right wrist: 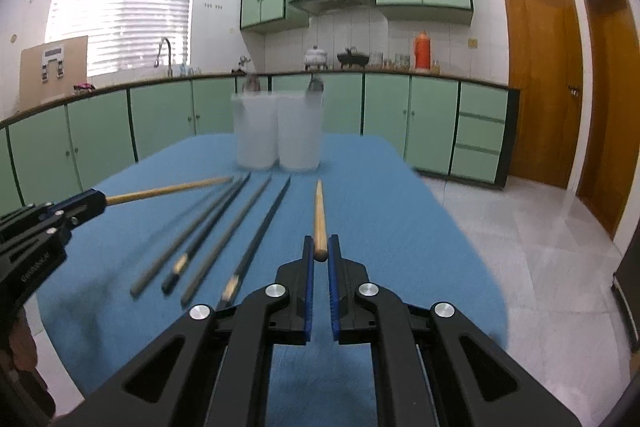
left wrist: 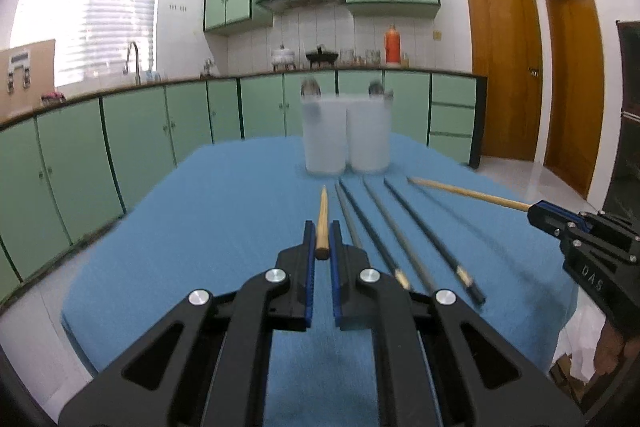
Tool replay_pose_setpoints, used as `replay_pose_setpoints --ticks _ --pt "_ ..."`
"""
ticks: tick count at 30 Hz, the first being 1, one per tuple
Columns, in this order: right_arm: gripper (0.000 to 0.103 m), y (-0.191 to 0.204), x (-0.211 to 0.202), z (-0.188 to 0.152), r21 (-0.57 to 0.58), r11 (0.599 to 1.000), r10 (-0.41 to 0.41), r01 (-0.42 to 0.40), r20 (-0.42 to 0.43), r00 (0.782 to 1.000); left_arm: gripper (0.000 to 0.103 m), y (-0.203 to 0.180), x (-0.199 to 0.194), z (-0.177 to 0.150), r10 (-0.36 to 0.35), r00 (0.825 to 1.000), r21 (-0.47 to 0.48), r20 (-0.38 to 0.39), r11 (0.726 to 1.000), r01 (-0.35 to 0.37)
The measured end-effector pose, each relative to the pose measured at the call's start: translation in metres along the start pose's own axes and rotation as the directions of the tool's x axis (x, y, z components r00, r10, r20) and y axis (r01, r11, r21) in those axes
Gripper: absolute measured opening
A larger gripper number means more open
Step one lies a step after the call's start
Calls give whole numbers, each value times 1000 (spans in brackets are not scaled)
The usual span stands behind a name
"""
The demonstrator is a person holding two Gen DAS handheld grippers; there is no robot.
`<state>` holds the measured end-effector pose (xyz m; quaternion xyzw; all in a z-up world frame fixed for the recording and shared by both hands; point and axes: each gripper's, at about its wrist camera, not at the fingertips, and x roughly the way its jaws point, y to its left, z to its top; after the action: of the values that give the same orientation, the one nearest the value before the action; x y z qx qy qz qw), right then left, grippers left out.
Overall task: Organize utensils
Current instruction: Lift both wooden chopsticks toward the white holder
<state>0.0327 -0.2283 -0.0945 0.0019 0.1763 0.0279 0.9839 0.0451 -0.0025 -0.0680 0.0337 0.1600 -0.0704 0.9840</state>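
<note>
Low in the centre of the left wrist view, the left gripper (left wrist: 322,239) is clenched on the thick end of a wooden chopstick (left wrist: 322,219), which points straight ahead over the blue tablecloth (left wrist: 224,211). The right gripper (right wrist: 321,247) likewise grasps the butt of a second wooden chopstick (right wrist: 319,211) at the lower centre of its own view. Each stick is pinched at its very end, so I judge it could pivot; move slowly and keep the tips level.

Just beyond, four dark chopsticks (left wrist: 384,223) lie loose on the cloth in mid-frame, fanned side by side.

Farther up, at centre frame, stand two frosted plastic cups (left wrist: 346,135), touching, each with metal utensils (left wrist: 311,87) poking above the rim. Likely the wooden pair belongs in one cup: raise each tip over the rim, then tilt down without nudging the cups.
</note>
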Motion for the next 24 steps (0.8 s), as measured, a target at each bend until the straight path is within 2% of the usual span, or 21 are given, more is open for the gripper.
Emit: replay_pose_setpoints --ticks 6,16,24 --pt "7 -9 -7 46 -16 1000 24 -23 45 999 6 6 -10 43 -24 996 17 83 1000 22" --pt "7 -14 -3 124 -48 995 87 -84 49 995 6 20 -1 114 -86 988 5 130 996 86" --pt "7 -8 10 163 -74 981 181 -182 -10 983 6 17 8 146 -115 983 32 144 993 111"
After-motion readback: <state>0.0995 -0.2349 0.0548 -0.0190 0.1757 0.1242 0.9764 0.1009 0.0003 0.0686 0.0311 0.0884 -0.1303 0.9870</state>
